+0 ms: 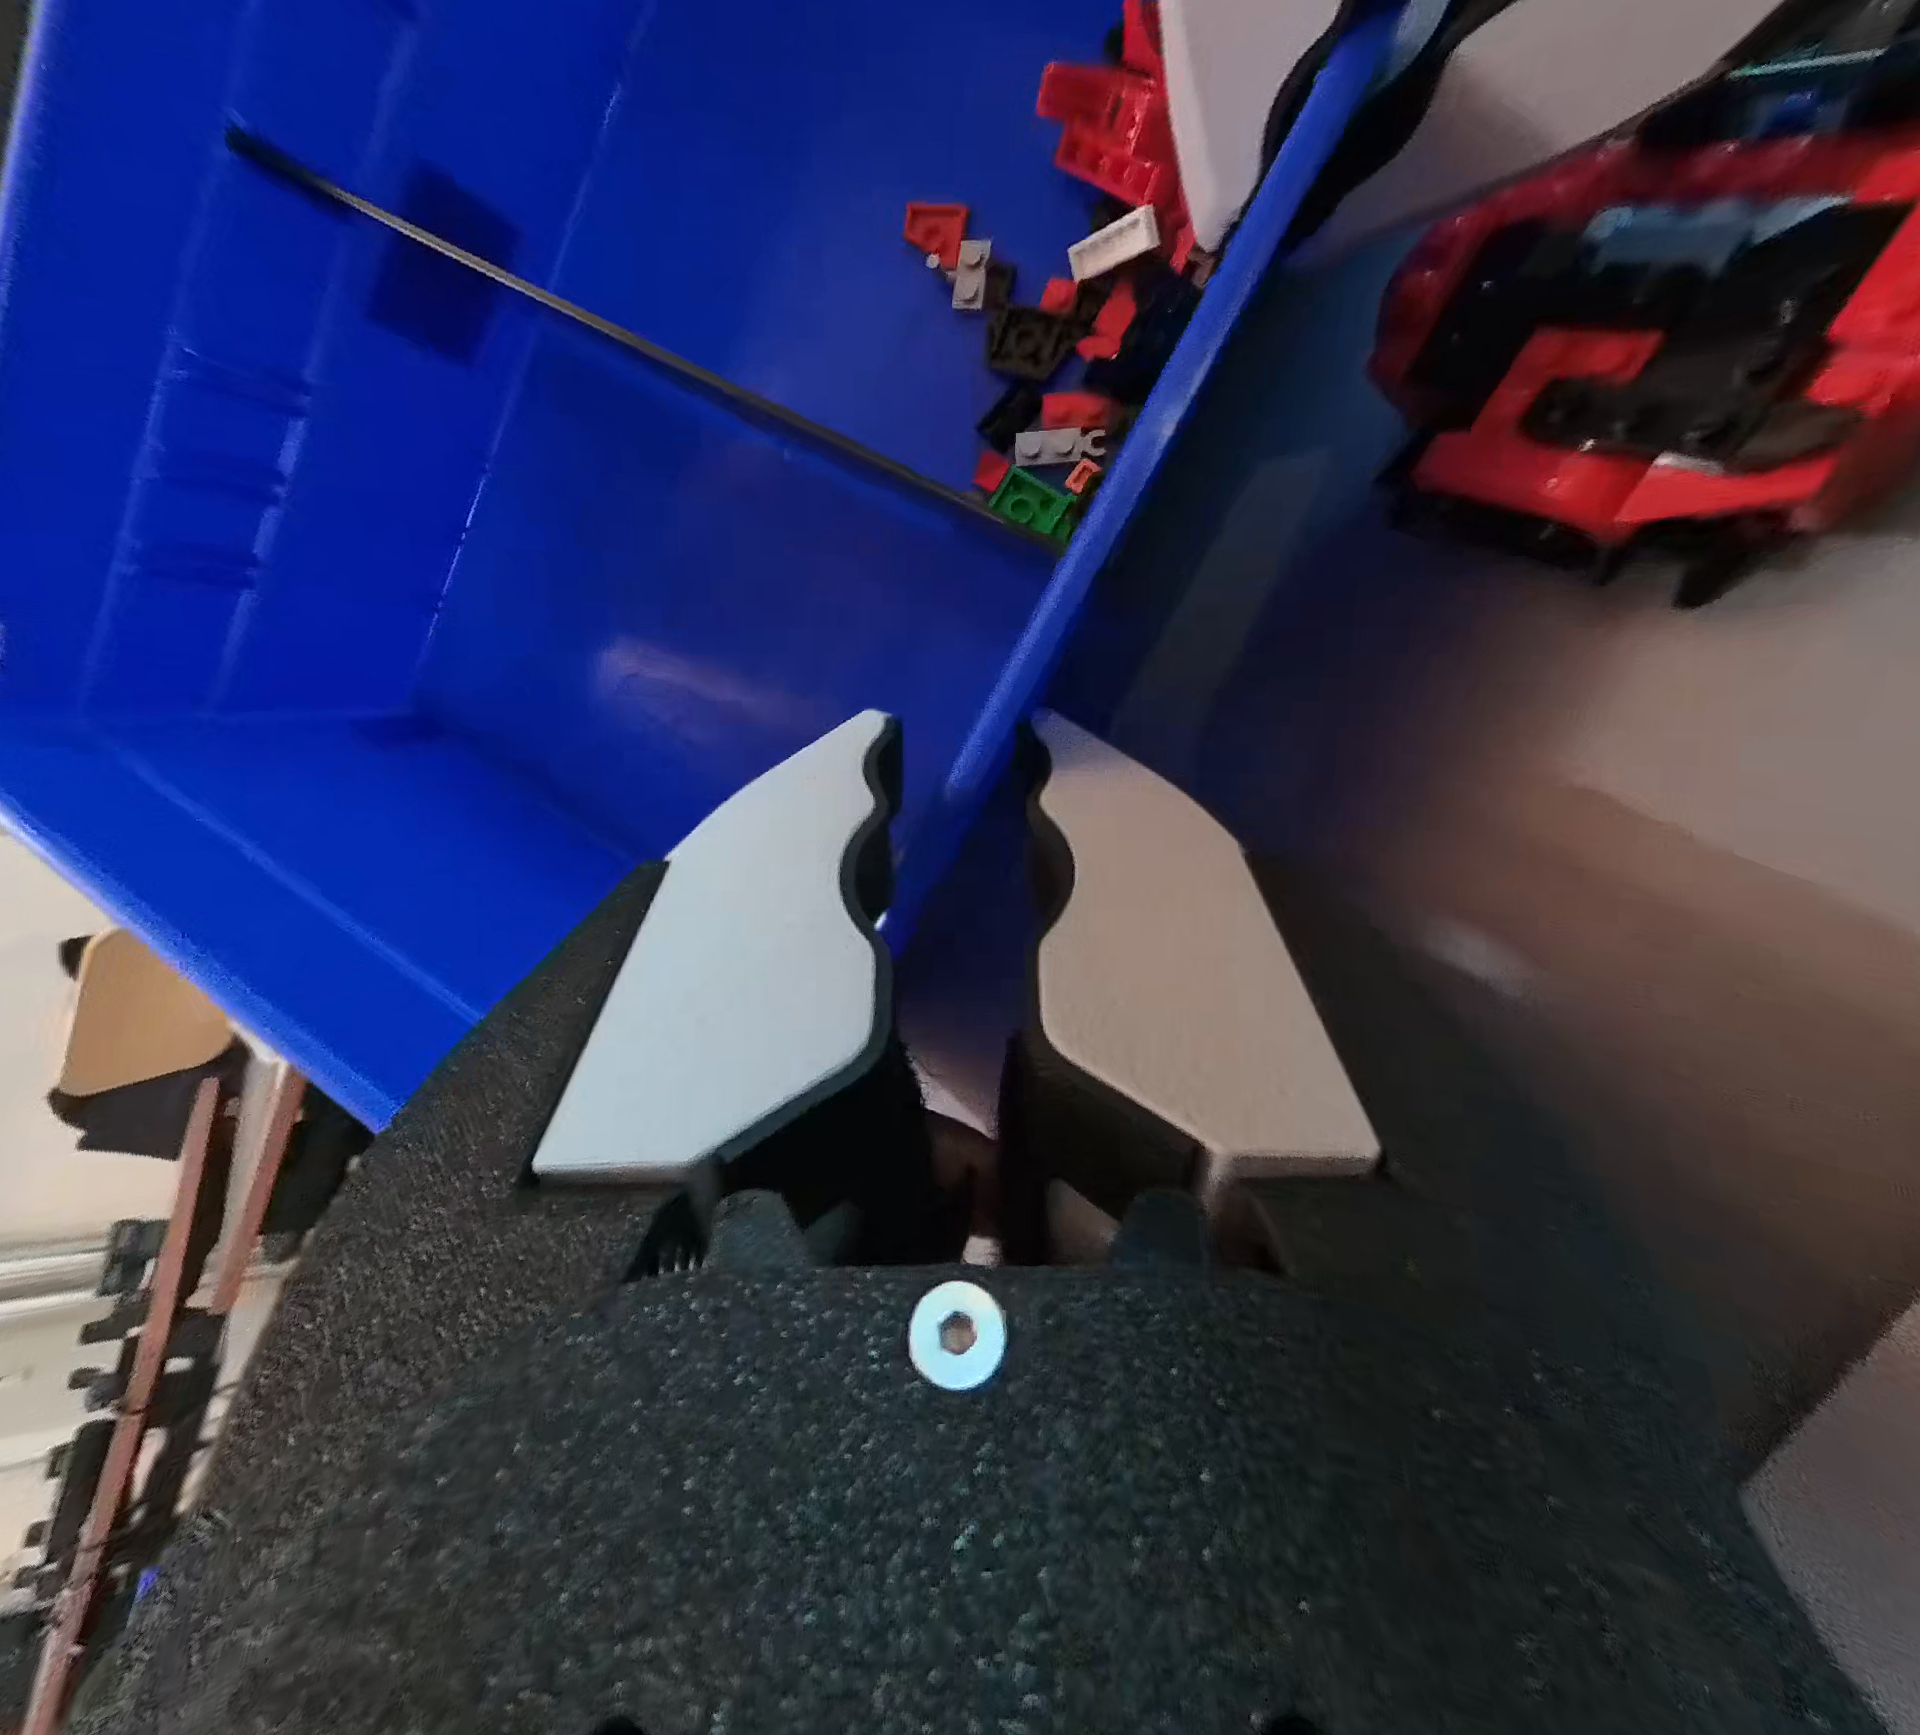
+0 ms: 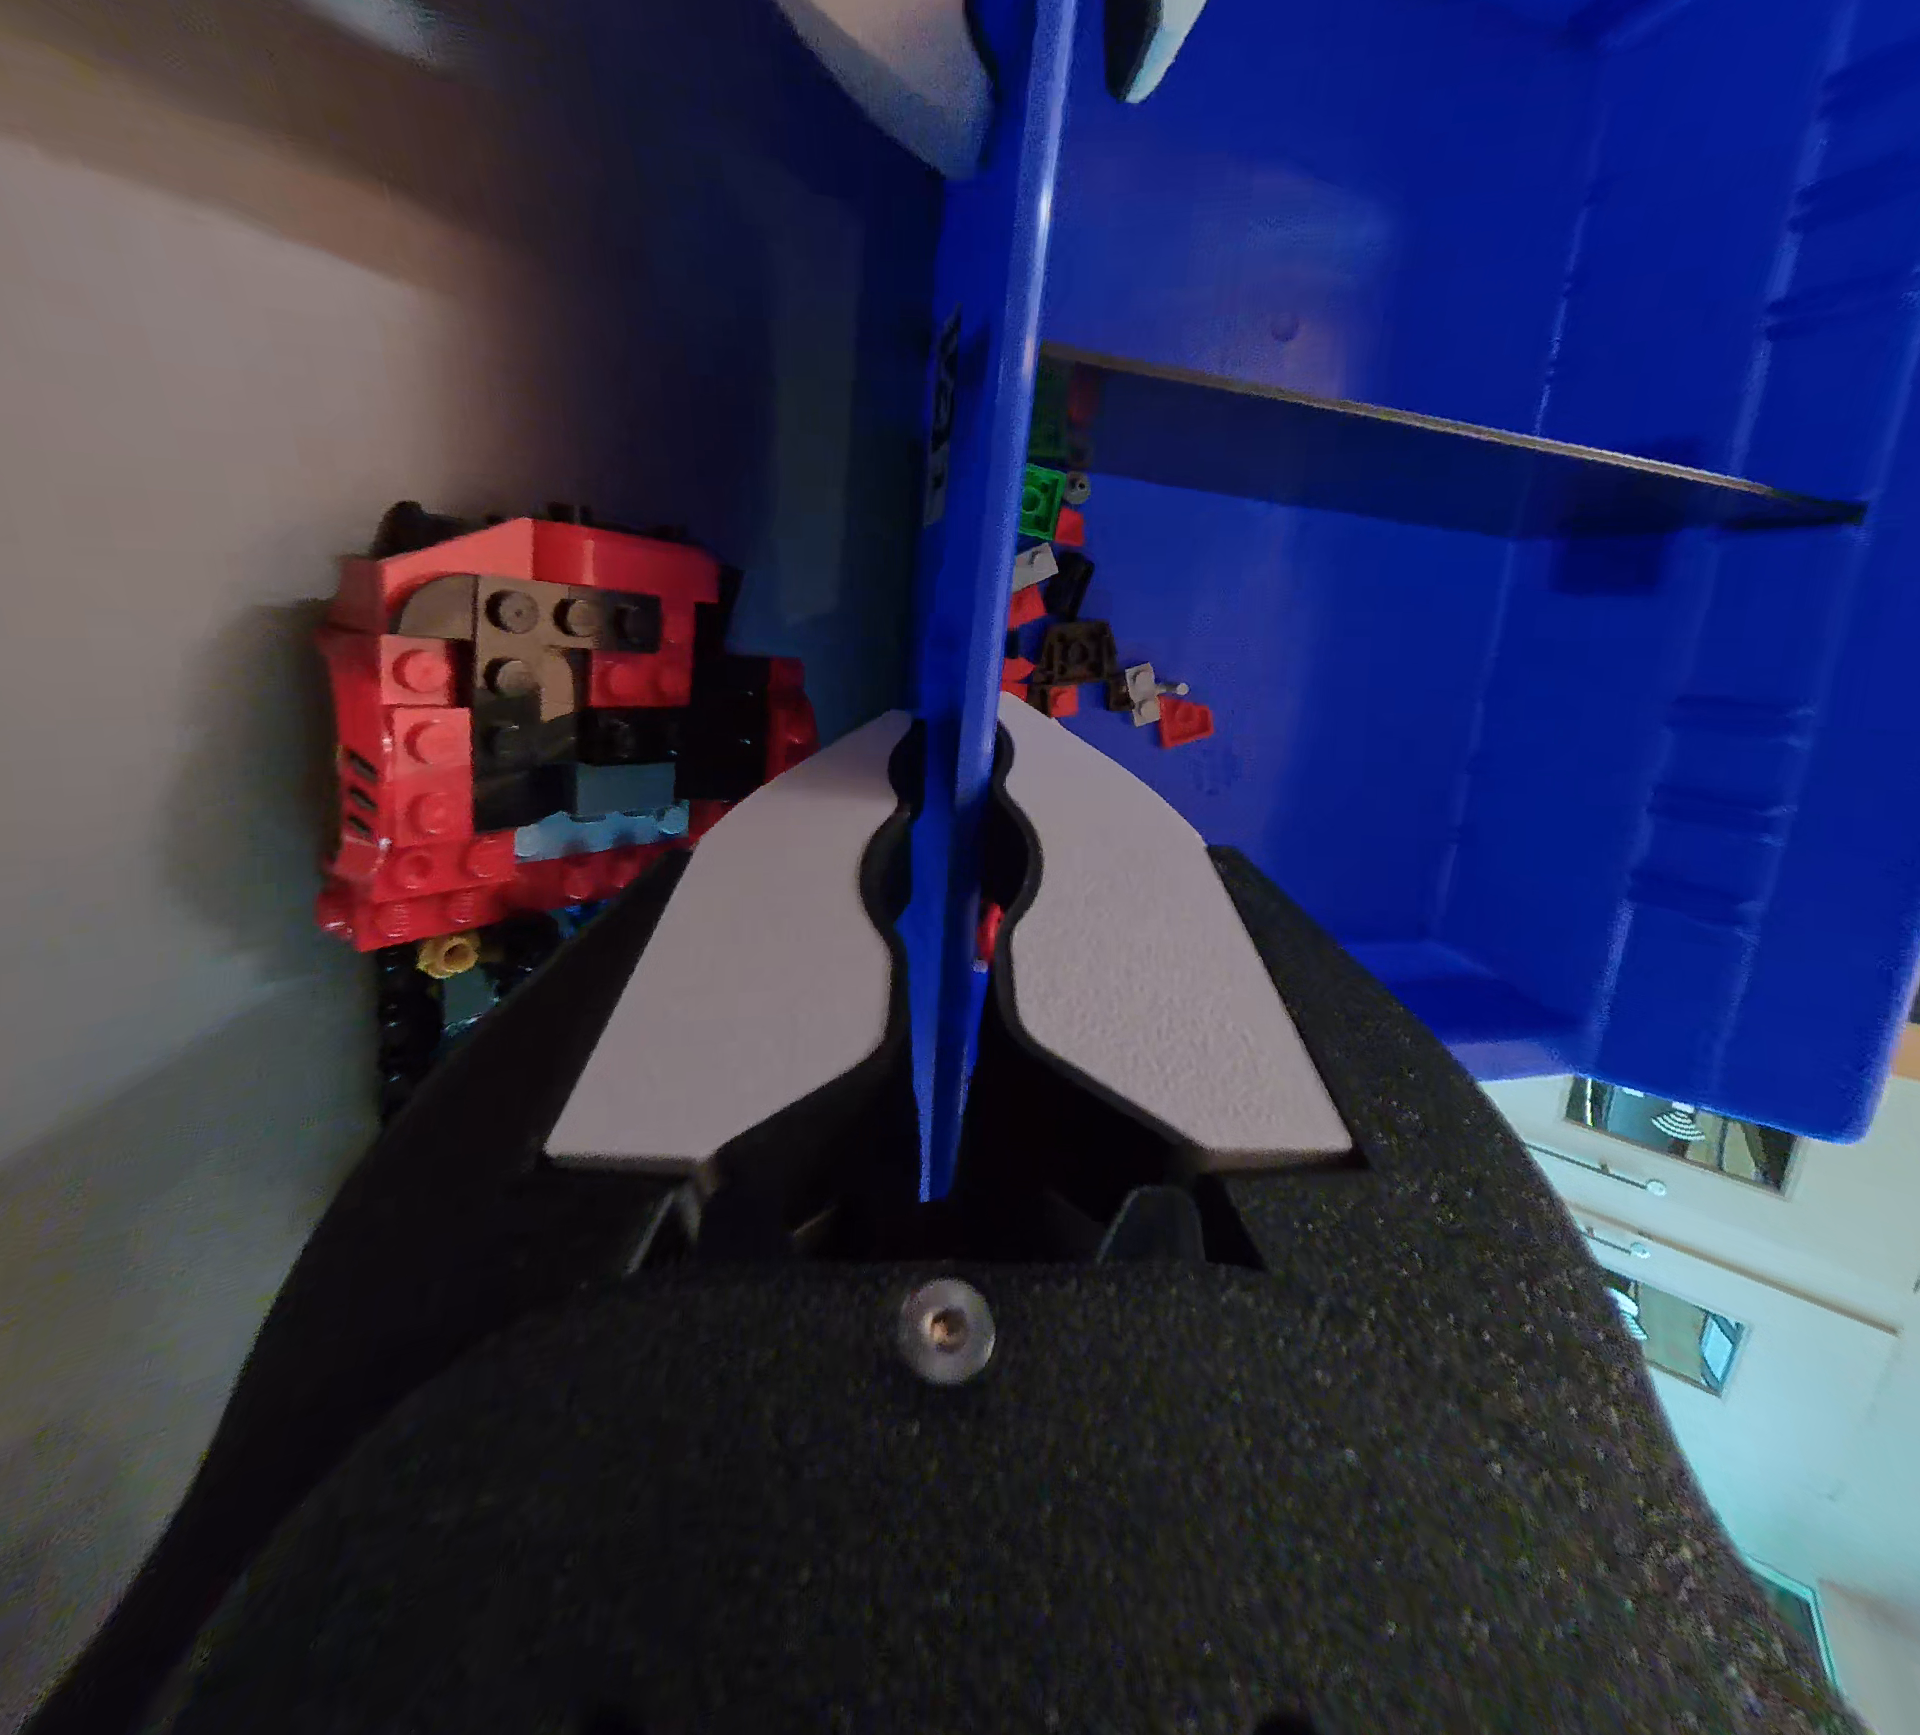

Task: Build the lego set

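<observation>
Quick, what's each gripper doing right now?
Left gripper: closed around the blue bin's wall, though a slight gap shows.
Right gripper: shut on the same wall of the blue bin.

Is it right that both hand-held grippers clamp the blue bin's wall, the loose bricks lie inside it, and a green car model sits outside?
Not quite: the car model is red and black, as the right wrist view shows. Both grips on the blue bin and the loose bricks inside stand.
</observation>
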The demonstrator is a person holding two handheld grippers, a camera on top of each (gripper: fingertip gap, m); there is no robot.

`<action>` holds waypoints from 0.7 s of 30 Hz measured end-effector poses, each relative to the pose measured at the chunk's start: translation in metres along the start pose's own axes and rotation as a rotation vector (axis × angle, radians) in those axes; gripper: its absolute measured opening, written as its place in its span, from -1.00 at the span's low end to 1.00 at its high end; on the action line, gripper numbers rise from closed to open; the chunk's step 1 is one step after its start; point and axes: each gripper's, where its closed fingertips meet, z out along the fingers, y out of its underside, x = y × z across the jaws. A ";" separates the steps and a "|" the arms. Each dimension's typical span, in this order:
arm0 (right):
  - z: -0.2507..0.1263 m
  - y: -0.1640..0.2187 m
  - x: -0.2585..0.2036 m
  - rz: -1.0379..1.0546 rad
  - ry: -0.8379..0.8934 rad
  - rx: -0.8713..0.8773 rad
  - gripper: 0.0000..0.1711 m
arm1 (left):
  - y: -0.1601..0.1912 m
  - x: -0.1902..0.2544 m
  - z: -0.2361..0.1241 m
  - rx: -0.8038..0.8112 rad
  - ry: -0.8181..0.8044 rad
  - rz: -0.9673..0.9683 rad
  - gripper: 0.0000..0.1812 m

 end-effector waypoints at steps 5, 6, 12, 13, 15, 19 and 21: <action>-0.003 0.000 -0.009 -0.007 -0.085 0.022 -0.83 | 0.001 0.005 0.001 -0.008 0.031 0.050 -0.84; -0.006 -0.001 -0.012 0.026 -0.129 0.044 -0.80 | 0.001 0.006 0.000 -0.006 0.031 0.058 -0.84; -0.049 -0.003 0.024 0.450 -0.330 0.313 -0.54 | 0.000 0.005 0.000 0.002 0.020 0.076 -0.83; -0.048 0.004 0.039 0.535 -0.314 0.323 -0.54 | 0.000 0.005 0.000 0.004 0.019 0.078 -0.83; -0.032 0.023 0.055 0.648 -0.304 0.244 -0.52 | 0.000 0.007 -0.001 0.006 0.018 0.081 -0.84; 0.015 0.058 0.033 0.473 -0.294 -0.093 -0.36 | 0.001 0.008 -0.001 0.008 0.013 0.087 -0.84; 0.027 0.063 0.032 0.383 -0.226 -0.163 -0.34 | -0.002 0.005 -0.002 0.019 -0.005 0.097 -0.81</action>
